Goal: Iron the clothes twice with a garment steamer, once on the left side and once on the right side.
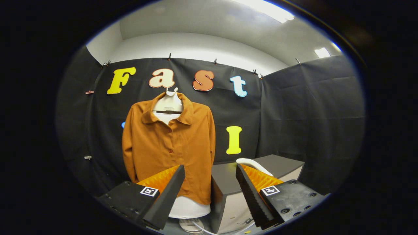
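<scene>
A rust-orange button-up shirt (169,143) hangs on a white mannequin form (189,207) against the black cloth wall, beyond my left finger. The white garment steamer (253,164) lies on top of a grey box (228,182), just beyond my right finger; only its curved handle part shows. My gripper (210,174) is open, with a wide gap between the fingers and nothing held. The shirt's lower hem and the box's near corner show through that gap.
The grey box stands to the right of the mannequin, close beside it. A white round stand base (191,225) and a white hose or cord (209,230) lie low between the fingers. Black cloth walls close in the back and right.
</scene>
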### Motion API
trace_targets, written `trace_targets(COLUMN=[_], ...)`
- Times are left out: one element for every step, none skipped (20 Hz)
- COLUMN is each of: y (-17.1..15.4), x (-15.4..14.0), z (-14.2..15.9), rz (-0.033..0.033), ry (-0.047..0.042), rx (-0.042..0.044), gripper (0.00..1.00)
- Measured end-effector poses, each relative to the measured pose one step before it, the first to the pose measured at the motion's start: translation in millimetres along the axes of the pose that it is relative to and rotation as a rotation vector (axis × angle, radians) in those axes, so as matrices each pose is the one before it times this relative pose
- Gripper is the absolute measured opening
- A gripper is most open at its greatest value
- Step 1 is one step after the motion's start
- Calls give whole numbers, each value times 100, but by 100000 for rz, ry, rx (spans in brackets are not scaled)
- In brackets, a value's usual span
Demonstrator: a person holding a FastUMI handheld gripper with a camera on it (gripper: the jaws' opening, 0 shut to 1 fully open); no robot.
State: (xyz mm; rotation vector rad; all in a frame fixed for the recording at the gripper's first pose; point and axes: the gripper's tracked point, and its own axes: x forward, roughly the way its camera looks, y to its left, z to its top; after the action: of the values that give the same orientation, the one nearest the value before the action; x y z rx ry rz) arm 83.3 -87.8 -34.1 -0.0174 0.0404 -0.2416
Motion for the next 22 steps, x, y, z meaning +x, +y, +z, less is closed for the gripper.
trace_targets(y=[-1105,-1105,-1097,-983,-1054,-1061,-1120,-1248,-1122,-889,-821,-806,-801,-710,-605,-641,-536,-592,-543,-407,-457,-387], x=[1432,1506,1541,1528,1404,1423,1377,1374,1286,1402,1257,1247,1201,1252,1087,1010,1007,998,866,896,781,816], z=[-32,190,40,-194,-208,-268,-368,-350,-373,-418,-406,-511,-585,-426,-497,-482,-458,-538,-517,-535,-605,-625], rz=[-443,-402,-275,-167,-220,-137,-463,-786,-636,-172,-79,-28,-17,24,-110,-115,-153,-78,-145,-238,-135,-137], ry=[73,-462,-102,427,708,712,976,964,1011,1134,1163,1222,1313,1157,1121,1233,1321,1340,1441,1851,1935,1900], rx=[249,415,573,589,406,-155,-642,-788,-369,254,443,379,294,319,301,399,429,364,141,-124,-224,-181], gripper=[98,98,98,98,98,98,98,98,98,98,99,98,98,98,98,99,99,99,99,99,99,99])
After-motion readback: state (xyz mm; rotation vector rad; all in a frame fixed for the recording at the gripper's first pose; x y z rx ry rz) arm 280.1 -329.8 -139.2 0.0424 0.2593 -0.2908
